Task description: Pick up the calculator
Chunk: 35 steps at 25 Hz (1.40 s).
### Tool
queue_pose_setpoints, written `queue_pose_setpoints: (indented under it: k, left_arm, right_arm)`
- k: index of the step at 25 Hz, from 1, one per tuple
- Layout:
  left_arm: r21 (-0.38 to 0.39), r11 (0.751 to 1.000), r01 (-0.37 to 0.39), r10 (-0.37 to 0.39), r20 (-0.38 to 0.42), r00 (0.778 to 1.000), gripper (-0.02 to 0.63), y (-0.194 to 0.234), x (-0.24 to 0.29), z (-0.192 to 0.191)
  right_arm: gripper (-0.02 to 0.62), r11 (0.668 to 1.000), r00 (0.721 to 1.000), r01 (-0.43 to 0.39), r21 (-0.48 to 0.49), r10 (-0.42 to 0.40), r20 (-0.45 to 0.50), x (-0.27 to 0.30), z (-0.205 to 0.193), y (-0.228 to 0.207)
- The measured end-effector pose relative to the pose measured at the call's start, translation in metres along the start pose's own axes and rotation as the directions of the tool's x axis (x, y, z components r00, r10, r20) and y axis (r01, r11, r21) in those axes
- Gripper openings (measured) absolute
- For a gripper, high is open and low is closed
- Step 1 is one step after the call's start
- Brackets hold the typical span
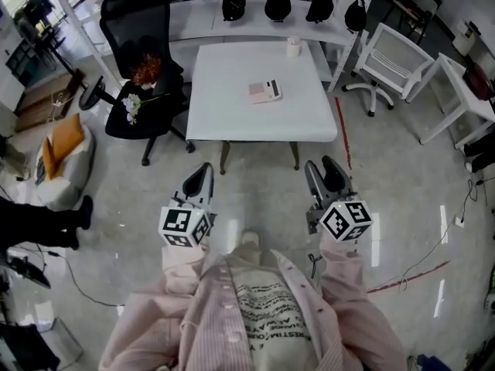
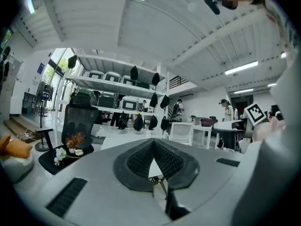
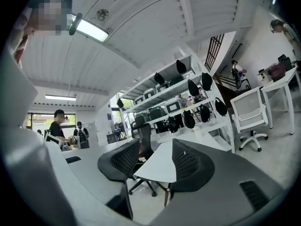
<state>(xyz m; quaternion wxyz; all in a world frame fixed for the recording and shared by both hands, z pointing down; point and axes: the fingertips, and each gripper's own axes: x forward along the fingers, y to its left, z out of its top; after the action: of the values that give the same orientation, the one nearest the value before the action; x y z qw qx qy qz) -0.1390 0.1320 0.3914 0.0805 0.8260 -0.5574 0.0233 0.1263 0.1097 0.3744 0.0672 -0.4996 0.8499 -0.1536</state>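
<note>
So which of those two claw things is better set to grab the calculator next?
Probably the right gripper: its jaws stand apart, ready to close on the calculator. The left gripper has its jaws together. Both hang short of the table, about equally far from it.

Pink calculator [image 1: 264, 91], white table [image 1: 232, 72]

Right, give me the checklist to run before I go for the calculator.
1. Calculator in sight, flat on the white table: ok.
2. Space round it free, small white container well apart at the far edge: ok.
3. Right tool open and empty: ok.
4. Left tool open: not ok, jaws together.
5. Tools over the table: not ok, both short of its near edge.
</note>
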Motion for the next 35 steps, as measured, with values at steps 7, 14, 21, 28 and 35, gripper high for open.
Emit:
queue_pose_setpoints:
  k: [7,14,21,28,35]
  left_arm:
    - [-0.006,1.000,0.012,-0.012,-0.015,1.000,0.002,0.036,0.049,-0.002]
    - [-0.015,0.997,0.074,-0.075,-0.040,0.996,0.002,0.026,0.086,-0.008]
    - [-0.046,0.997,0.059,-0.062,-0.082,0.995,0.002,0.037,0.108,-0.020]
    - [-0.054,0.998,0.015,-0.020,-0.097,0.995,0.002,0.066,0.149,-0.027]
    - [-0.102,0.995,-0.023,0.007,-0.154,0.988,0.002,0.093,0.211,-0.036]
  right_arm:
    - [0.189,1.000,1.000,0.019,0.022,-0.019,0.013,0.045,0.000,-0.019]
    - [0.189,0.998,0.999,0.050,0.047,-0.051,0.006,0.066,-0.001,-0.040]
    - [0.189,0.997,0.999,0.042,0.064,-0.040,-0.036,0.097,-0.008,-0.054]
    - [0.189,0.996,0.998,0.022,0.088,-0.016,-0.059,0.157,-0.017,-0.083]
    - [0.187,0.991,0.991,0.005,0.134,0.013,-0.131,0.227,-0.023,-0.118]
